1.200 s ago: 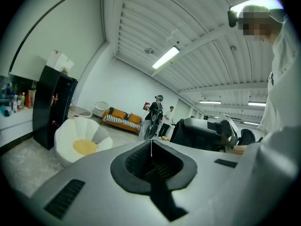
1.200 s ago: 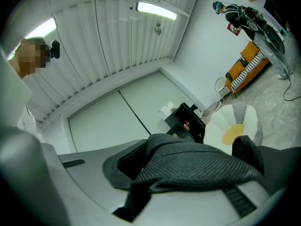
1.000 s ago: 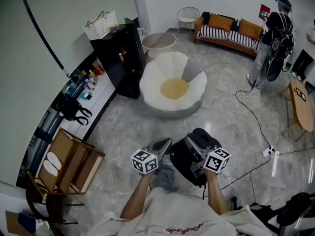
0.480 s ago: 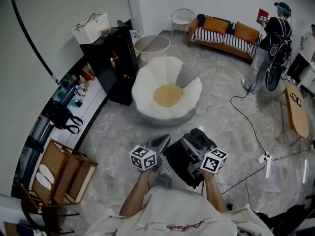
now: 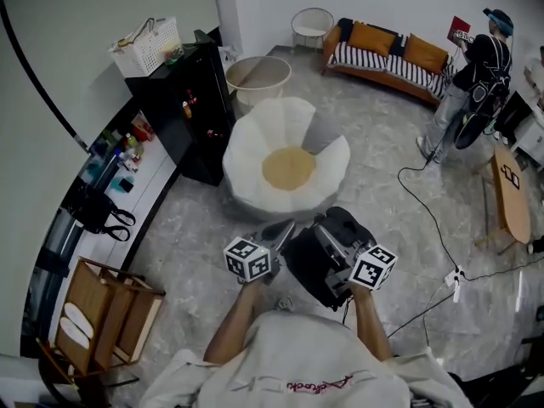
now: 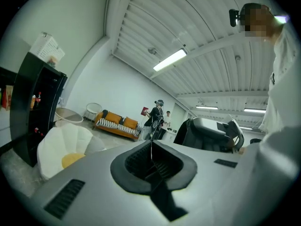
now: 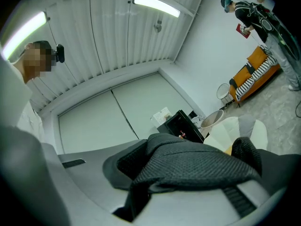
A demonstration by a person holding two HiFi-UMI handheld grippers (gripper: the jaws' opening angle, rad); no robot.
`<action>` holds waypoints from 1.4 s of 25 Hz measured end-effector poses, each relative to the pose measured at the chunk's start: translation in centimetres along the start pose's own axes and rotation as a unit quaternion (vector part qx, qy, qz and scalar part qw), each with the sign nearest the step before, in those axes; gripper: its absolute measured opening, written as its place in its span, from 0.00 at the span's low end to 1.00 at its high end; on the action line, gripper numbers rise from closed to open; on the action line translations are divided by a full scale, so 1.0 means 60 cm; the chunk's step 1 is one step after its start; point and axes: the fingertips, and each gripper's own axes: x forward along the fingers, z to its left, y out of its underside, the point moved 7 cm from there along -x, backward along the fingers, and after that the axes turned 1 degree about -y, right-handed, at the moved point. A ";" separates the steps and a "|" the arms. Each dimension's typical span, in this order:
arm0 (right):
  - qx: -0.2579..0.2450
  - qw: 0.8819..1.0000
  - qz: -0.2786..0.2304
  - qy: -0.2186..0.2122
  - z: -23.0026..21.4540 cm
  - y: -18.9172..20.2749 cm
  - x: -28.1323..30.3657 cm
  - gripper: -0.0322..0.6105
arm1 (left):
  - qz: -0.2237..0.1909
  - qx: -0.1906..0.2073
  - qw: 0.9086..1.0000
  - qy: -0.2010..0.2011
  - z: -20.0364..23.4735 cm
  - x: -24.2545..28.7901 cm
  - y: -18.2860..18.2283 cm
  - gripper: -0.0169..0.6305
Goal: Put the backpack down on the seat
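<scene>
Black backpack (image 5: 340,226) half hidden behind right gripper (image 5: 333,246), mesh strap (image 7: 197,166) between jaws

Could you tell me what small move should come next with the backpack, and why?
Probably carry the backpack forward over the white petal chair: it hangs above the floor, short of the yellow seat cushion, with the right gripper clamped on its mesh strap.

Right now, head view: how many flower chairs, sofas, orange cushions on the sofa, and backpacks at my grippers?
Flower chair: 1
Sofa: 1
Orange cushions: 2
Backpack: 1
Total: 5
</scene>
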 end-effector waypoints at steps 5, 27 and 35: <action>0.000 1.000 -0.005 0.000 -0.034 -0.017 0.062 0.12 | -0.001 0.001 1.000 0.004 0.070 0.018 -0.025 0.08; 0.042 0.997 0.047 -0.033 -0.246 -0.085 0.221 0.12 | 0.016 -0.026 0.998 -0.053 0.243 0.163 -0.064 0.08; 0.055 0.995 0.057 -0.065 -0.356 -0.151 0.251 0.12 | 0.015 -0.014 0.997 -0.077 0.291 0.282 -0.110 0.08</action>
